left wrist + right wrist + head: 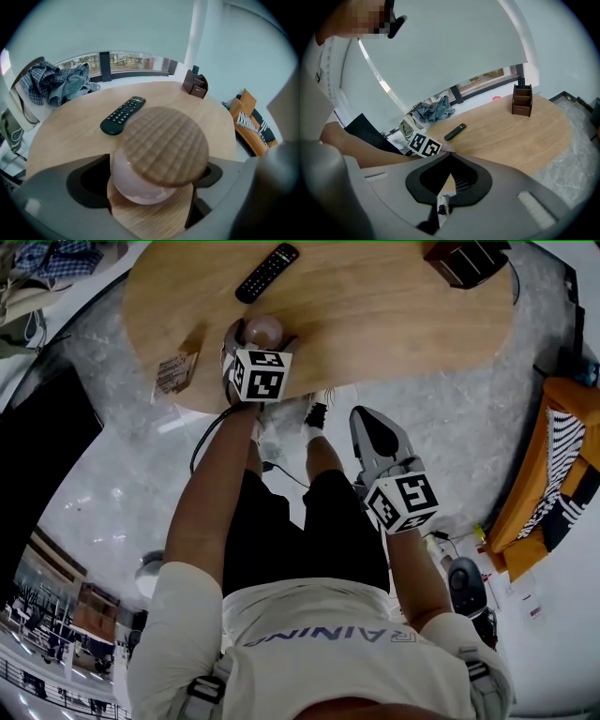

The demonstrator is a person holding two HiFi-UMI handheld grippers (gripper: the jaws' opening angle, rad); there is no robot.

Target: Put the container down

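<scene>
I am holding my left gripper [255, 341] over the near edge of the wooden table [65, 136], and its jaws are standing wide apart. The container [133, 183] is sitting between them, its pale rounded body resting upright on the table top just inside that near edge. Its round lid [164, 144], ribbed and wood-coloured, is covering the top and is reaching out over the jaw on the right. I am seeing dark space between the left jaw and the container's side, so the pads are not pressing on it. The table, not my tool, is carrying it.

Farther across the table from the container, a black remote control [123, 115] is lying flat at a slant. A brown desk organiser [196, 84] is standing at the table's far right edge, well apart from both. A small printed packet [173, 374] is lying at the table's near edge, to the left of my left gripper. Beyond the table's far left side a heap of checked and blue cloth [61, 82] is lying.

I am keeping my right gripper [450, 161] off the table, below its near edge and over the marbled floor beside my legs. Its jaws are closed together, tips meeting, and they are holding nothing.
</scene>
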